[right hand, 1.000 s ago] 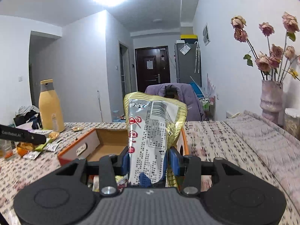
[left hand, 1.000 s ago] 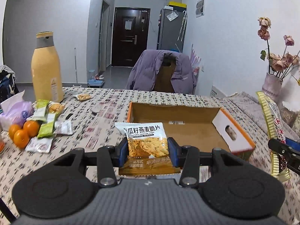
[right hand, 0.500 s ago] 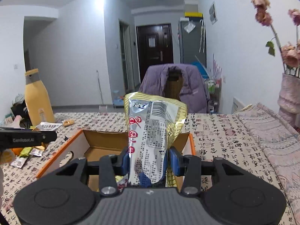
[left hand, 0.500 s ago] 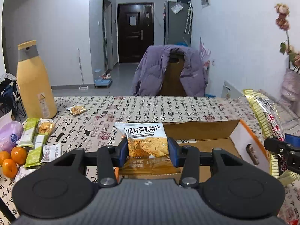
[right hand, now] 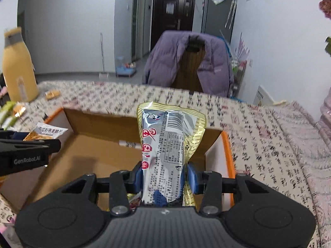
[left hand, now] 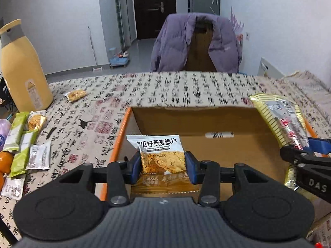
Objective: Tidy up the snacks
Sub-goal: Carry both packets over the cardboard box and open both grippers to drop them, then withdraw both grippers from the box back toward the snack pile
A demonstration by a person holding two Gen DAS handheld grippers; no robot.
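Note:
An open cardboard box (left hand: 206, 122) with orange edges lies on the patterned tablecloth. My left gripper (left hand: 163, 166) is shut on a small white and orange crisps packet (left hand: 159, 153), held over the box's left half. My right gripper (right hand: 165, 174) is shut on a long silver and gold snack pack (right hand: 169, 144), upright above the box (right hand: 93, 144) near its right wall. The left wrist view shows that pack (left hand: 283, 122) and the right gripper at the right edge. The right wrist view shows the left gripper with the crisps packet (right hand: 44, 133) at the left.
Loose snack packets (left hand: 26, 144), green bars and oranges (left hand: 5, 161) lie left of the box, by a tall yellow bottle (left hand: 22, 68). One small packet (left hand: 75, 95) lies farther back. A chair with a purple jacket (left hand: 196, 41) stands behind the table.
Both grippers have moved forward and a little down, each with its packet, from beside and in front of the box to over its open inside. The box now looks closer and larger.

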